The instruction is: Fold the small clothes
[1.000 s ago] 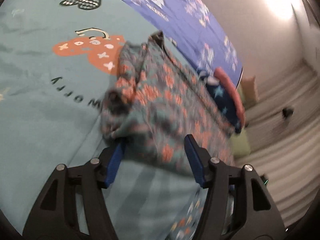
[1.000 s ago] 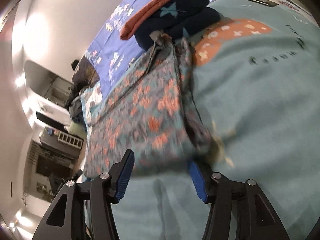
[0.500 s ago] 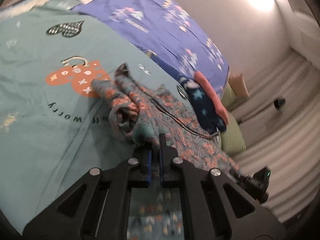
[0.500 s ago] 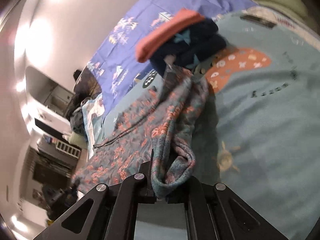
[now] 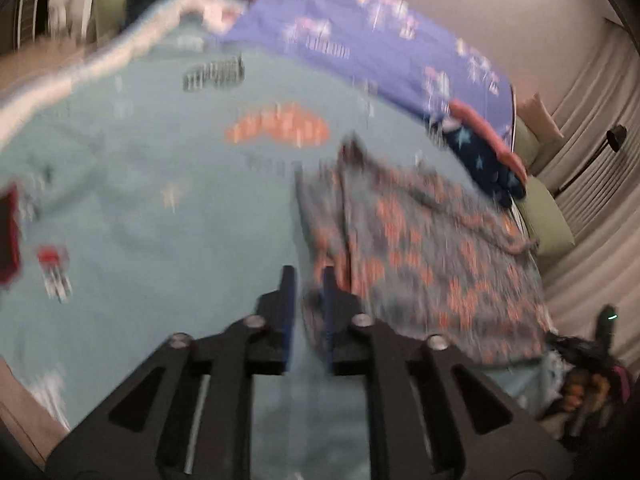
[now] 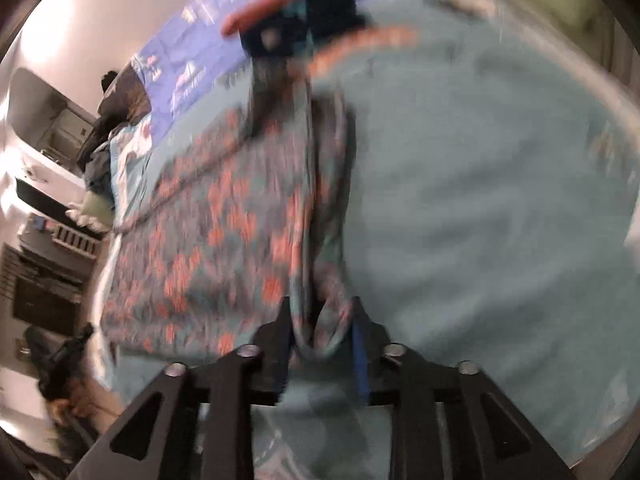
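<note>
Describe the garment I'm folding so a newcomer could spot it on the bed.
Start at the teal bedspread with the orange heart print. Near its edge, below the folded navy star-print clothes, lies the grey-teal garment. Only it is covered in small coral-orange blotches and spread out flat; its neighbours are a neat stack.

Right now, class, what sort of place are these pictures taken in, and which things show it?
Most likely a bedroom: work happens on a teal printed bedspread, a purple patterned sheet lies beyond it, and folded clothes are stacked near the floral garment.
</note>
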Tool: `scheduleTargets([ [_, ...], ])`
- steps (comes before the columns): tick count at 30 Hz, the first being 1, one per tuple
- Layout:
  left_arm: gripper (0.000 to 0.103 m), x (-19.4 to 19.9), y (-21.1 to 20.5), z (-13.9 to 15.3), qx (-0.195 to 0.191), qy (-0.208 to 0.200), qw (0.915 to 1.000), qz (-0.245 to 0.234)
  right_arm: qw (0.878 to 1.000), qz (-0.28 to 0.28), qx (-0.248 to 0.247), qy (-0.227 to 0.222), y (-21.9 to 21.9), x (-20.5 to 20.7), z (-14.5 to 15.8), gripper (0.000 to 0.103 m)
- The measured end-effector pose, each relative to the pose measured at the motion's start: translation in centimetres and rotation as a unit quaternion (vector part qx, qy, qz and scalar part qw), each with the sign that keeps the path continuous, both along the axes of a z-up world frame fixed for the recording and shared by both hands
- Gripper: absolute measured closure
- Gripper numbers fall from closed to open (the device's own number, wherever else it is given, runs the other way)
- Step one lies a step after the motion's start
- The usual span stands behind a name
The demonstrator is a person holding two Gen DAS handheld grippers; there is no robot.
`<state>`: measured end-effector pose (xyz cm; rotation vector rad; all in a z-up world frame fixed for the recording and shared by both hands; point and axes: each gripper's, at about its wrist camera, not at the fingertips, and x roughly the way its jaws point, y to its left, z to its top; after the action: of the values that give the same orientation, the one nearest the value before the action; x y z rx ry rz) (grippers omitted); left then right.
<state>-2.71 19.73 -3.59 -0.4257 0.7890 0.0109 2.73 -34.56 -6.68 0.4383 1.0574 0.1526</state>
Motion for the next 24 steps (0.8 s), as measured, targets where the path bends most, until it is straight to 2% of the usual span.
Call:
scheduleTargets([
  [1,0.067,0.7,0.0,0.6,0.015,-0.013,0.9998,-0.004,0.999,-0.007,-0.027,-0.030,-0.2,0.5,1.5,0.058],
  [3,0.066,2.9,-0.4,1.2,0.049,-0.024,0.9984,-0.016,0.994,-0.011,-0.081,-0.079,-0.1,1.7,3.6,0.054],
  [5,0.066,5.7,-1.0,1.2,0.074,-0.021,0.9965,-0.033,0.983,0.001,-0.147,-0.113,0.7,3.6,4.8,0.054],
  [7,0.066,8.7,-1.4,0.5,0.095,-0.005,0.9941,-0.051,0.976,0.034,-0.180,-0.117,2.0,5.4,4.6,0.054],
  [10,0.066,12.3,-2.1,-0.9,0.124,0.026,0.9891,-0.074,0.970,0.082,-0.203,-0.106,3.3,8.1,3.1,0.054],
  [13,0.066,14.8,-2.5,-2.2,0.134,0.039,0.9843,-0.109,0.964,0.114,-0.214,-0.105,3.7,10.1,1.6,0.054],
  [19,0.062,17.9,-3.5,-3.3,0.129,0.035,0.9790,-0.154,0.960,0.153,-0.211,-0.104,3.5,14.3,0.4,0.053],
  [21,0.062,19.0,-3.8,-3.6,0.120,0.033,0.9785,-0.165,0.959,0.164,-0.207,-0.105,3.6,15.0,0.2,0.053],
  [24,0.062,20.9,-3.8,-3.8,0.092,0.033,0.9810,-0.168,0.962,0.183,-0.170,-0.109,3.5,16.3,0.0,0.053],
])
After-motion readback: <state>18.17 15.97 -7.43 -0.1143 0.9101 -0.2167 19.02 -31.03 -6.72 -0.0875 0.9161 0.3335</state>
